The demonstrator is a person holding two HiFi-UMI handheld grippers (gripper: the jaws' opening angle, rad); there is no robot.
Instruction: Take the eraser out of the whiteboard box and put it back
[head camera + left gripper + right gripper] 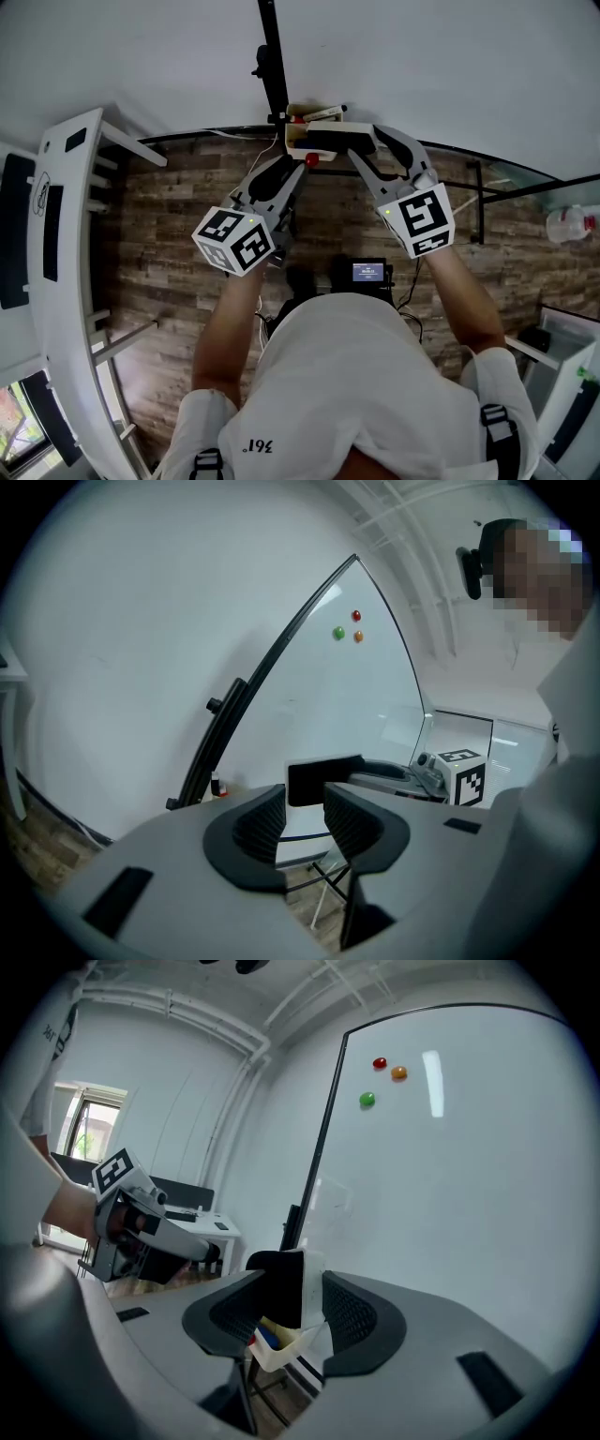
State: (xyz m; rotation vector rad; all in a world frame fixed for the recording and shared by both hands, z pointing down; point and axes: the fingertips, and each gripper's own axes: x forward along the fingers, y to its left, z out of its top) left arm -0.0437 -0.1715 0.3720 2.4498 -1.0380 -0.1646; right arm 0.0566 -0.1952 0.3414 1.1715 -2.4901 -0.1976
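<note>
On my right feed the right hand-held gripper [298, 1288] is clenched on the eraser [278, 1283]. The eraser is a flat block with matte black felt on one face and a hard white back, and it stands on edge between the ribbed dark pads. It hangs just above the whiteboard box [279, 1352], a small cream tray with thin walls and an open top. Inside the box I can make out something blue [267, 1338] (too little of it shows to name it). The left hand-held gripper [305, 810] is released, its ribbed pads apart, and the eraser's black face lies just beyond their tips. Behind both is the glossy whiteboard [450, 1204], which carries a red magnet [379, 1063], an orange magnet [399, 1073] and a green magnet [367, 1100], all small and round. Below, the floor [187, 197] is rough brown wood plank.
</note>
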